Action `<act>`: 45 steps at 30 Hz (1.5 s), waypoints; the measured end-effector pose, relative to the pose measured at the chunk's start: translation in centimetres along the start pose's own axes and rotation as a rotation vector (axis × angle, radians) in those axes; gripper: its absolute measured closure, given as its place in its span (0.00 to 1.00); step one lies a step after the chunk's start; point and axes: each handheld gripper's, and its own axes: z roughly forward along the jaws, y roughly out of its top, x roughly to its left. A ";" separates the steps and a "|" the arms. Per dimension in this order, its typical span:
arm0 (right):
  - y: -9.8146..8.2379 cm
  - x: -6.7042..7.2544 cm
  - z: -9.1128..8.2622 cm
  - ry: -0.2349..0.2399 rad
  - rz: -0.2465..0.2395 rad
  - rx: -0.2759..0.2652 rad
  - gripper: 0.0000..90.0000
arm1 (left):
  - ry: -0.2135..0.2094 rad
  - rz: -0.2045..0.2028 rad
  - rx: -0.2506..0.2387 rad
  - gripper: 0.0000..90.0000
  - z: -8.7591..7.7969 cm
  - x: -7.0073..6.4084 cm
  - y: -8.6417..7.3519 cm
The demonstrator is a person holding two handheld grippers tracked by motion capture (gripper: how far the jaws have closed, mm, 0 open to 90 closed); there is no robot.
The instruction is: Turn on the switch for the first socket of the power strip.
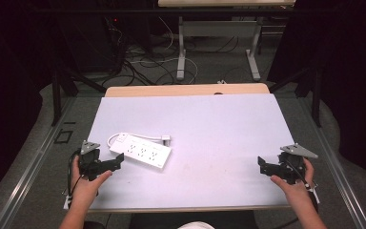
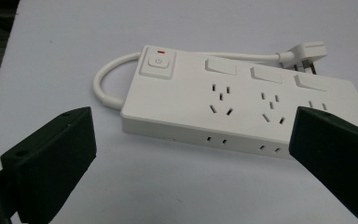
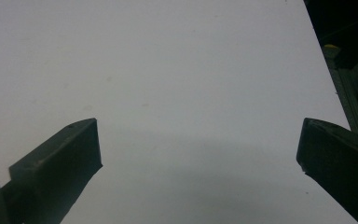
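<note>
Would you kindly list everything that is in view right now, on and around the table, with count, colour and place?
power strip: one, white, with a row of sockets and a switch, left part of the table sheet, just ahead of the left gripper
cord and plug: one, white, looping from the strip's switch end along its far side
table sheet: one, pale lilac-white, covering the table
second table: one, grey legs, beyond, on the floor
floor cables: several, black and white, beyond the table
left gripper: one, black, jaws open, near left edge
right gripper: one, black, jaws open, near right edge
hands: two, holding the grippers
</note>
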 end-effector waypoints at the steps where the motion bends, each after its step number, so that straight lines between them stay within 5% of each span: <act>1: -0.2 -0.1 0.1 0.000 0.008 -0.003 0.00 | 0.011 0.013 -0.001 0.00 0.0 -0.1 0.0; 9: -0.9 -0.8 0.9 -0.005 0.044 -0.037 0.00 | 0.037 0.062 0.018 0.01 0.5 -0.6 0.0; 18: -1.2 -0.6 1.1 -0.019 0.032 -0.061 0.00 | 0.024 0.051 0.019 0.01 0.5 -0.7 0.0; 26: -1.3 -0.6 0.7 -0.009 0.024 -0.027 0.00 | 0.024 0.030 0.005 0.01 0.1 -1.1 0.7; 33: -1.2 -0.4 0.1 -0.017 0.018 -0.066 0.00 | 0.048 0.057 -0.017 0.01 -0.9 -1.6 1.5; 45: -1.2 -0.6 -0.7 -0.036 0.019 -0.070 0.00 | 0.012 0.056 -0.006 0.04 -1.5 -2.3 2.5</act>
